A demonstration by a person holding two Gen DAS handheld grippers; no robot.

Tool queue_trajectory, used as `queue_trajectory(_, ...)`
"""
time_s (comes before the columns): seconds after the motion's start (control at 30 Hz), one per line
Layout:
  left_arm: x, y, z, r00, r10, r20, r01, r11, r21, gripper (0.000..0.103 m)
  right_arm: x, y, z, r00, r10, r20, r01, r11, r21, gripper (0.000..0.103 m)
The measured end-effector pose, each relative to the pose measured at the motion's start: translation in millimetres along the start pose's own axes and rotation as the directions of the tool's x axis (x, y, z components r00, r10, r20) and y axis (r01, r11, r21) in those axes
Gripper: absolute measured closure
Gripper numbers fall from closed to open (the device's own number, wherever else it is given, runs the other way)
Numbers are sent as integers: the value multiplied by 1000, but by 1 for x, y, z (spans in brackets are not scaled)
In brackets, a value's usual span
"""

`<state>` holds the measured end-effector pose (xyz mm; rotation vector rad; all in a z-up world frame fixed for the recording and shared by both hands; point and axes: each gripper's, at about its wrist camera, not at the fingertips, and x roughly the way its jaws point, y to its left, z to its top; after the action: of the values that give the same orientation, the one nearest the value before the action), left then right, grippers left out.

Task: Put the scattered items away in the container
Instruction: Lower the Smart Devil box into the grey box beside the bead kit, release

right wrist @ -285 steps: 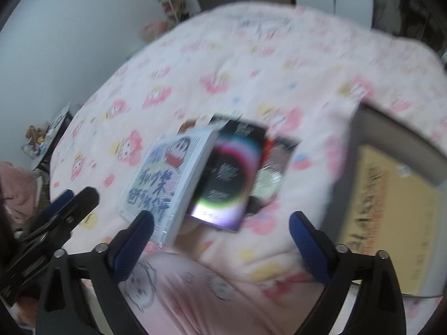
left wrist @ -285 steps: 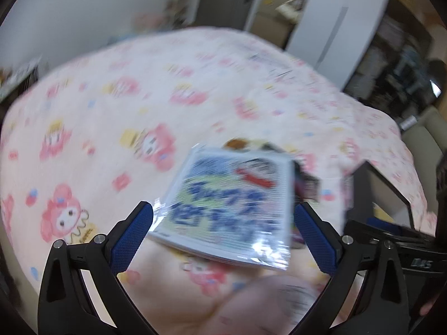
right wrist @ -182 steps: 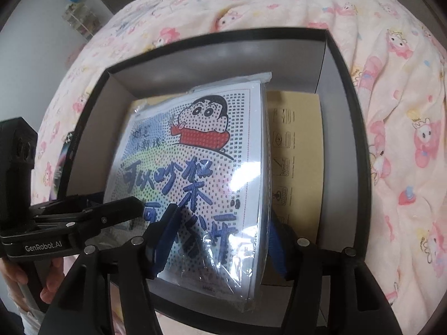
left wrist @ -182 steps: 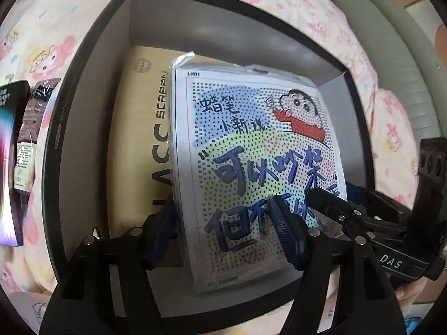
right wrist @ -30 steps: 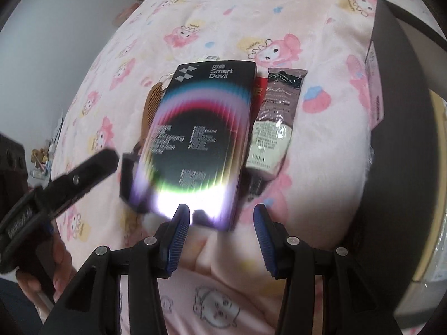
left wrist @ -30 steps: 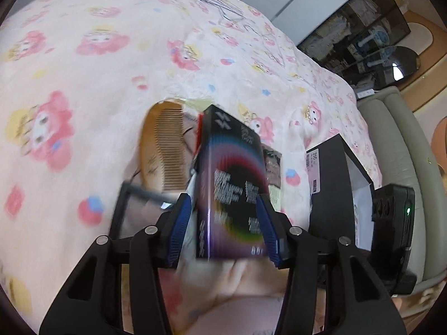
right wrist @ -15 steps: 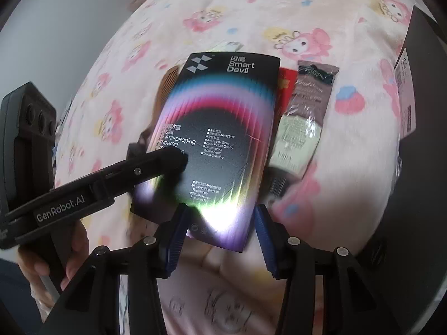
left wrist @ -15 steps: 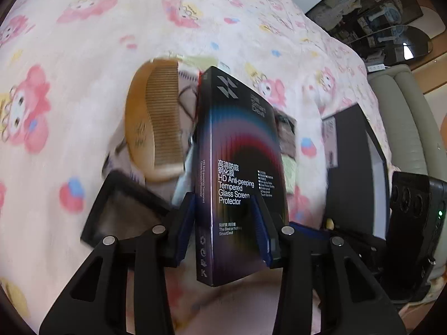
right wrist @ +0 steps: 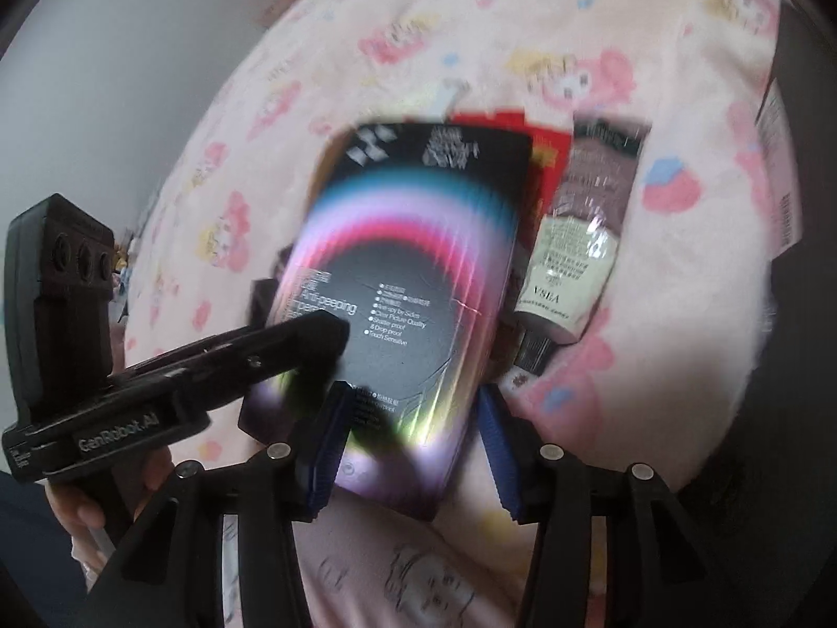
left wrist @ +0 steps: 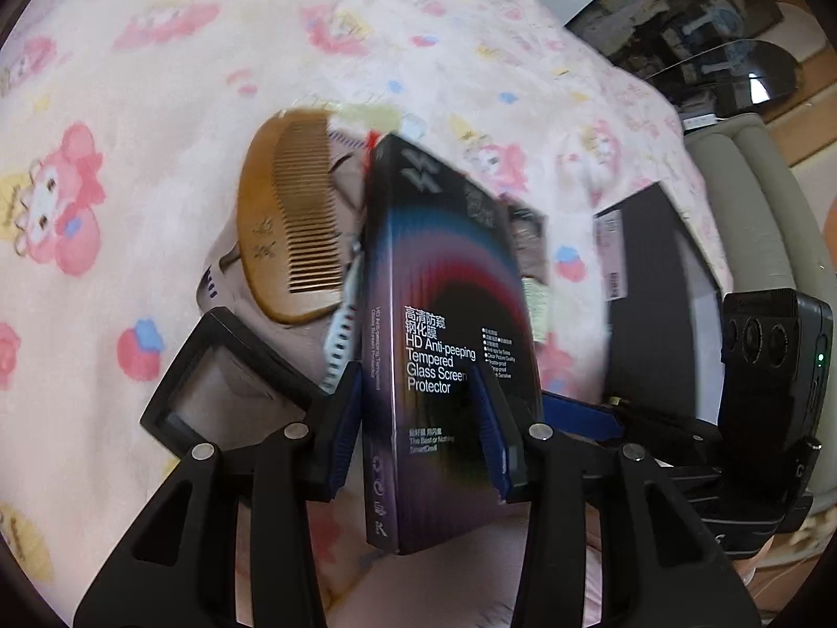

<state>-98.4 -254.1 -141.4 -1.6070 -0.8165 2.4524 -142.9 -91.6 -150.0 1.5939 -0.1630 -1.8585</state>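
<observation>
One black box [left wrist: 444, 345] of screen protector, printed with a rainbow arc, is the landmark here, and around it on the bed [left wrist: 131, 78] lie one wooden comb [left wrist: 290, 220], one brown tube [right wrist: 586, 240], one red packet [right wrist: 544, 157] and one small black frame [left wrist: 219, 392]. The comb and the frame are left of the box in the left wrist view; the tube lies just right of it and the red packet shows from behind its far right corner in the right wrist view. One black container [left wrist: 654, 303] stands further right of the box. Two grippers are in play. The left gripper [left wrist: 421, 424] tilts downward, partly closed, its blue pads pressing the box's two faces near its lower end. The right gripper [right wrist: 410, 445] also slants down, half open astride the box's near edge; contact there cannot be told. The box's long axis runs away from both cameras, logo end far, and it stands raised on edge.
</observation>
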Motion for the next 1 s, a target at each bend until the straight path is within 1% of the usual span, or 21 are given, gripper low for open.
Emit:
queue_trajectory(0.1,-27,-18,-4,999,-15,52,13,1000,28,62,-29,7,-7,998,31,47,-30,999,-10,59)
queue_trajectory(0.27,-68,-66,-13,988,-25,154,8,994,112,63,-94,18,-24,987,42,153,-36,998,-46,59)
queue_trajectory(0.33,-77,-88,-15,984,-54,170,29,989,145,63,-115,18,-29,982,37,188,-28,998,-52,59)
queue_trajectory(0.43,-74,-121,-14,980,-109,167,76,978,192,63,-146,11,-36,971,19,240,-7,999,-49,59)
queue_trajectory(0.5,-63,-144,-14,978,-143,153,109,971,213,63,-167,-3,-41,964,-1,265,11,999,-37,59)
queue_trajectory(0.6,-40,-182,-12,975,-188,118,154,957,247,63,-194,-34,-49,956,-42,290,46,999,-6,59)
queue_trajectory(0.7,-5,-217,-10,969,-235,74,208,943,261,63,-214,-71,-52,951,-80,298,73,997,35,59)
queue_trajectory(0.77,21,-236,-10,968,-248,34,231,939,256,62,-223,-99,-54,948,-111,297,99,993,57,59)
queue_trajectory(0.87,59,-257,-14,976,-215,-21,213,943,258,62,-222,-138,-53,955,-152,256,133,987,90,59)
queue_trajectory(0.93,79,-264,-16,982,-179,-55,187,948,258,62,-214,-163,-53,963,-150,226,127,985,116,59)
queue_trajectory(1.0,92,-265,-18,986,-144,-83,161,954,253,61,-205,-180,-54,970,-136,203,108,984,143,59)
